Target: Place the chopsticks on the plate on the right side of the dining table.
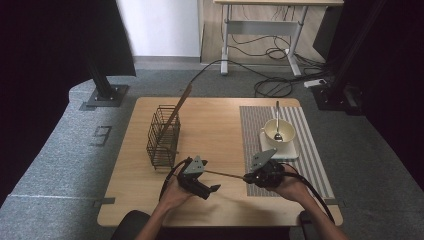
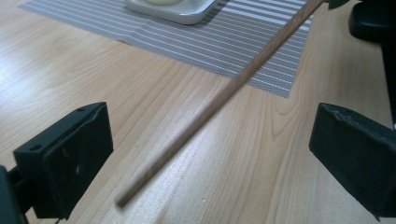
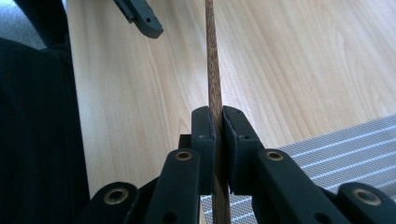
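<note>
Right gripper (image 3: 215, 126) clamps chopstick (image 3: 211, 56); left gripper (image 2: 210, 154) gapes around it, untouching.

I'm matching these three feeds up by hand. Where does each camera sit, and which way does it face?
High view: above the person's side, looking forward and down on the table; forearms, both grippers.
Left gripper view: on the left gripper, facing the placemat; open jaws.
Right gripper view: on the right gripper, facing the tabletop; jaws clamp the chopstick.
Shared: the chopstick.

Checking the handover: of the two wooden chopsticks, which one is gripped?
The chopstick over the table's near edge, clamped by the right gripper; the other chopstick leans in the wire basket.
</note>
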`<state>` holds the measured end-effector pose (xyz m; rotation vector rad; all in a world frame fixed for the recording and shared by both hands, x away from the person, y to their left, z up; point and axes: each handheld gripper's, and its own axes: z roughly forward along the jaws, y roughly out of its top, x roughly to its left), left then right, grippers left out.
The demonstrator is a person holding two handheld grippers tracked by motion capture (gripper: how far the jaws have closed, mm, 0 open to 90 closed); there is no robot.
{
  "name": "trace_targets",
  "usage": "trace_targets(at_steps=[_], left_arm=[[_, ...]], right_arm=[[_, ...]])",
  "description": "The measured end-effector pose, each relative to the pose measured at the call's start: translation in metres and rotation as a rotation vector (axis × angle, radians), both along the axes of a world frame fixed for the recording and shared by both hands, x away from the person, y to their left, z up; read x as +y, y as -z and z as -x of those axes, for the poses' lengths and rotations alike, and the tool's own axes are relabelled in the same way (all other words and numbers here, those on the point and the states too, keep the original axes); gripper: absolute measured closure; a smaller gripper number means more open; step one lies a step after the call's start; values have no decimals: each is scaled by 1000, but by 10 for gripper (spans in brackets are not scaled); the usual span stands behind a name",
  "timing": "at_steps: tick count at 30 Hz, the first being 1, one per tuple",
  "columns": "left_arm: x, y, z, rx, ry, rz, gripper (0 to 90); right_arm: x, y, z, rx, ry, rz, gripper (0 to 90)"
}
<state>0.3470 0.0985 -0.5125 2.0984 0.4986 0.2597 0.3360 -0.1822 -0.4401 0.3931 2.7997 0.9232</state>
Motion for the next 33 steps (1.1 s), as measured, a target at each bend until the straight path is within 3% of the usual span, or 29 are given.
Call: trace_targets(at_steps=[8,25,33], left_arm=[[1,9,-4,13,-41,-15,0],[-4,29,-9,62,-60,-122,0],[-11,39,-10,88,-49,-199,0]], right_arm=[[-16,-2,-8,-10,69,-18,824],[-48,-5,-29,-28,219,-57,824],[-72,-6,-42,-40,313,-72,824]])
